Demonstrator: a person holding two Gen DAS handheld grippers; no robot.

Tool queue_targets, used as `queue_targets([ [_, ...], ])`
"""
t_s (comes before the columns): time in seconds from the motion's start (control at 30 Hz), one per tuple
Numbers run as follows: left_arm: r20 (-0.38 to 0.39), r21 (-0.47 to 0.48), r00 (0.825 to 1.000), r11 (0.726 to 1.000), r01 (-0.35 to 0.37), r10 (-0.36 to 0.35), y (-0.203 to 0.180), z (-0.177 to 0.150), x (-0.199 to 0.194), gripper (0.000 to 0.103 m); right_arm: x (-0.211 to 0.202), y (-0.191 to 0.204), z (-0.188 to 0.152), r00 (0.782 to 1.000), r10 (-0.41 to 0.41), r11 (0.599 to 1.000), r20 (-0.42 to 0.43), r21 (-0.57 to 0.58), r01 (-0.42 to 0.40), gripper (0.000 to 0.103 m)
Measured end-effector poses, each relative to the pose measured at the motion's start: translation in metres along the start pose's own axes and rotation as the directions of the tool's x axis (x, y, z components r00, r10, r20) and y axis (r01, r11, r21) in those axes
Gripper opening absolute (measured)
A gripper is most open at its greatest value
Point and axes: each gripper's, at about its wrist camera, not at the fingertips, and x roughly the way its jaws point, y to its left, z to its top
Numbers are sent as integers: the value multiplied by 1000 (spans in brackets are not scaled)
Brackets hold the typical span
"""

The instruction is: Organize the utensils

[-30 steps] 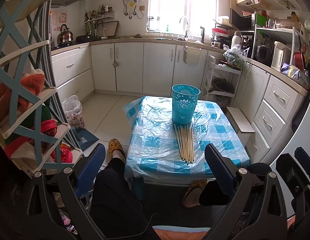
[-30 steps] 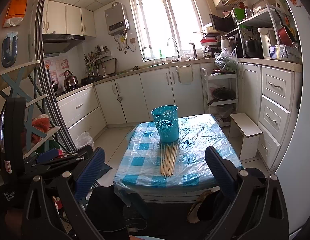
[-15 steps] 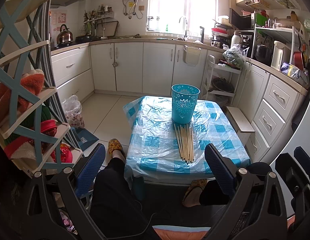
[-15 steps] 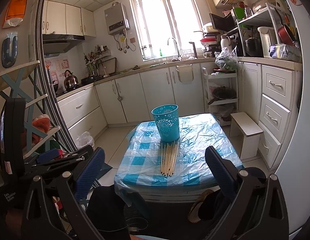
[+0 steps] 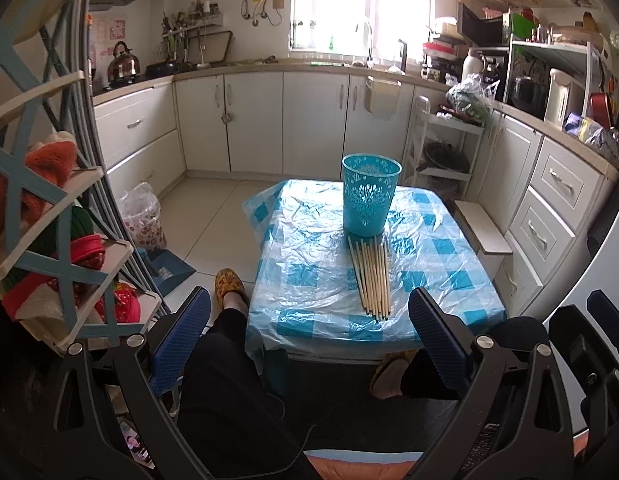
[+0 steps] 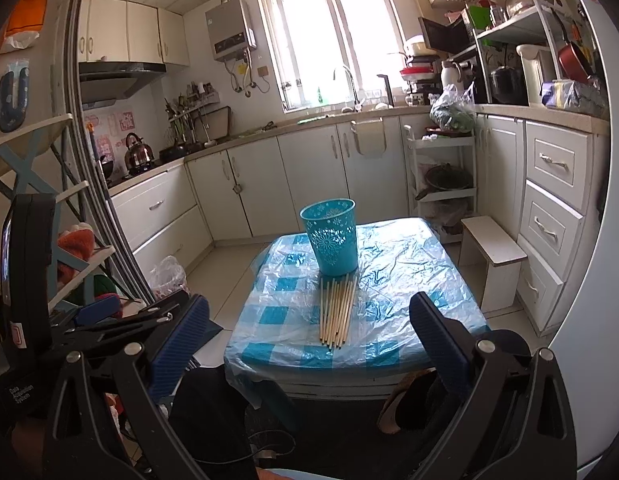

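I see the bundle of wooden chopsticks (image 5: 372, 278) lying flat on the small table's blue-checked plastic cover (image 5: 309, 276), far ends touching the base of the upright teal perforated holder (image 5: 370, 200); near ends stop short of the table's front edge. Holder stands near table centre. My left gripper (image 5: 309, 340) hangs before the table's near edge, jaws wide apart, nothing between them. My right gripper (image 6: 309, 340) likewise: blue pads spread, empty, short of the table. Both well apart from the chopsticks. My legs in black trousers (image 5: 225, 392) sit below. White step stool (image 6: 491, 250) beside the table's right side; storage rack (image 5: 49, 216) at left.
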Motion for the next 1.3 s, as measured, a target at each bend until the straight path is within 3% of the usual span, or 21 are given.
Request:
queue_targets([
  [0.2, -95, 2, 995, 1000, 20, -20, 2, 9, 62, 95, 64, -29, 1, 992, -67, 998, -109, 5, 68, 96],
  [0.3, -132, 1, 991, 1000, 17, -17, 2, 14, 96, 95, 112, -47, -4, 970, -107, 994, -219, -15, 106, 93],
  [0.43, -182, -18, 983, 1000, 21, -24, 0, 18, 138, 95, 192, -71, -15, 940, -85, 996, -331, -23, 82, 56],
  [0.53, -223, -23, 974, 1000, 20, -24, -3, 18, 171, 95, 241, -86, -21, 912, -77, 997, -402, -16, 78, 38],
  [0.7, -293, -29, 956, 999, 20, -27, -5, 19, 231, 95, 315, -89, -32, 881, -39, 997, -471, 46, 68, 22],
  [0.77, -314, -38, 949, 999, 23, -34, -6, 20, 249, 95, 339, -88, -34, 875, -47, 997, -481, 37, 74, 21],
  [1.0, -362, -57, 931, 998, 29, -47, -14, 29, 309, 95, 371, -97, -27, 867, -121, 992, -483, -82, 93, 14],
  [1.2, -379, -11, 925, 1000, 28, -30, -37, 36, 359, 95, 370, -100, -25, 839, -96, 985, -535, -172, 3, 6],
  [1.3, -405, 20, 914, 1000, 23, -13, -50, 36, 388, 82, 372, -112, -17, 821, -78, 987, -565, -159, -15, 6],
])
